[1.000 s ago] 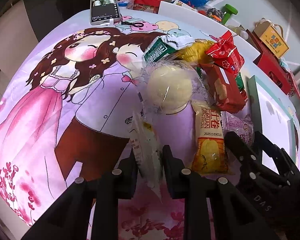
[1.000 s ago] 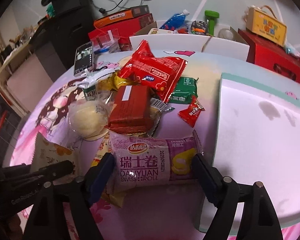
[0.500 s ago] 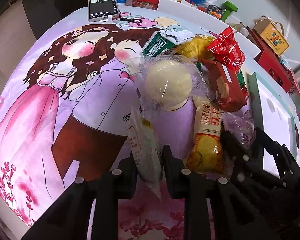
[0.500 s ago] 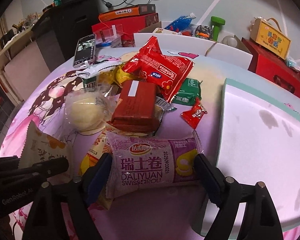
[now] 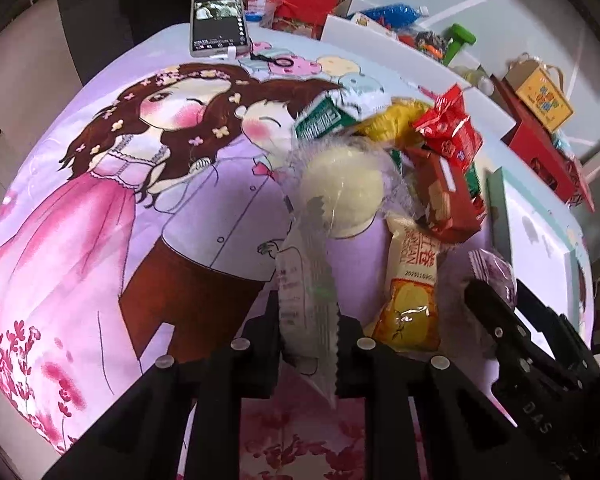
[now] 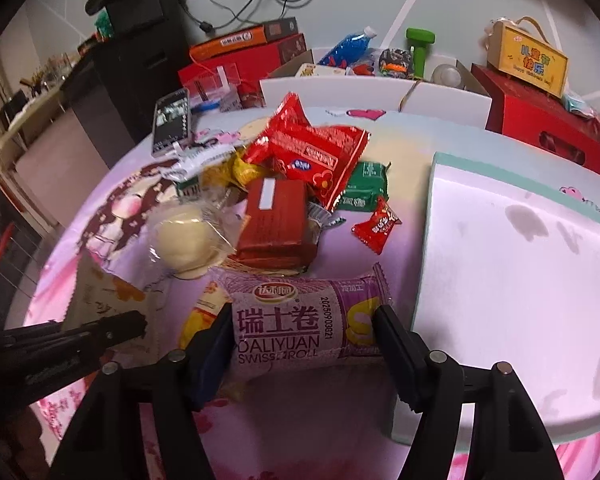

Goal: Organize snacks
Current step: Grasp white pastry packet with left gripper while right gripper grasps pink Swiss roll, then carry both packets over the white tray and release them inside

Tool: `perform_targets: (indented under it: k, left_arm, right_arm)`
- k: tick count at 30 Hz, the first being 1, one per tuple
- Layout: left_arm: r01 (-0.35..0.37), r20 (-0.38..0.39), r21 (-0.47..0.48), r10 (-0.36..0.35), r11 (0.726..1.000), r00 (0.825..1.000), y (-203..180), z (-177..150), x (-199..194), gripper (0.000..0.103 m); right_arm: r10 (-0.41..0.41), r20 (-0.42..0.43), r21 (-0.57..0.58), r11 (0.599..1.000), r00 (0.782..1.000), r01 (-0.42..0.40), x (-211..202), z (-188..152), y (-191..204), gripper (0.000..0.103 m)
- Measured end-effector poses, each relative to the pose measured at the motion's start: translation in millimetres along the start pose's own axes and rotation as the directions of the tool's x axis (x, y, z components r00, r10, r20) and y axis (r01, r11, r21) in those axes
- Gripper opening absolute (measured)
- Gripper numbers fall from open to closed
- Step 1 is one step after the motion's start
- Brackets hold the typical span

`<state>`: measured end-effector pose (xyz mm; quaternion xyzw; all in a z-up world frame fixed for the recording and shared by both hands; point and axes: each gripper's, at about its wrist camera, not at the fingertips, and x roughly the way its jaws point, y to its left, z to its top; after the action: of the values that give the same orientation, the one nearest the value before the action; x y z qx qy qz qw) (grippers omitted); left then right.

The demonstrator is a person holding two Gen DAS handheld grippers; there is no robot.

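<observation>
My left gripper point(image 5: 306, 332) is shut on a flat white snack packet point(image 5: 304, 280) and holds it on edge above the printed cloth. My right gripper point(image 6: 304, 340) is shut on a purple Swiss roll pack point(image 6: 300, 320), lifted beside the white tray point(image 6: 512, 280). The purple pack also shows in the left wrist view point(image 5: 496, 272). On the table lies a pile: a round bun in clear wrap point(image 5: 342, 192), a yellow Swiss roll pack point(image 5: 412, 288), a red-brown biscuit pack point(image 6: 274, 216) and a red bag point(image 6: 312, 152).
A phone point(image 5: 218, 22) leans at the table's far edge. Green packets point(image 6: 364, 192) and a small red candy point(image 6: 376, 224) lie by the pile. Red and yellow boxes point(image 6: 540, 92) and a white box point(image 6: 340, 92) stand behind the table.
Both grippers have risen with their packs. The right gripper has closed in on the purple pack and lifted it off the yellow one.
</observation>
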<state>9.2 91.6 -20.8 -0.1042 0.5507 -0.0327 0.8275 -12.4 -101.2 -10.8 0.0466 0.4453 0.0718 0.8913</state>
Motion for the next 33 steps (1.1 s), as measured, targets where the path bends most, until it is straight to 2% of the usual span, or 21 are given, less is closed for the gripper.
perform_targets:
  k: [8, 17, 26, 33]
  left_arm:
    - [0.003, 0.065, -0.023, -0.002, 1.0, 0.998, 2.5, 2.4, -24.7, 0.019]
    - [0.016, 0.121, 0.011, -0.017, 1.0, 0.992, -11.8, 3.9, -46.4, 0.019]
    - [0.073, 0.102, 0.118, -0.085, 0.99, 0.991, -64.5, 9.1, -43.4, 0.019]
    - [0.112, 0.044, 0.266, -0.128, 0.957, 0.991, -128.8, 9.4, -28.1, 0.019]
  right_arm:
    - [0.025, 0.051, -0.006, 1.0, 0.998, -0.025, -22.5, 4.9, 4.7, 0.072]
    - [0.0, 0.078, 0.038, 0.999, 0.997, -0.003, -35.6, 10.0, -12.2, 0.072]
    - [-0.173, 0.086, 0.145, 0.976, 0.981, 0.16, -47.1, 17.1, -74.7, 0.073]
    - [-0.314, 0.079, 0.243, 0.927, 0.946, 0.287, -61.6, 20.2, -134.8, 0.073]
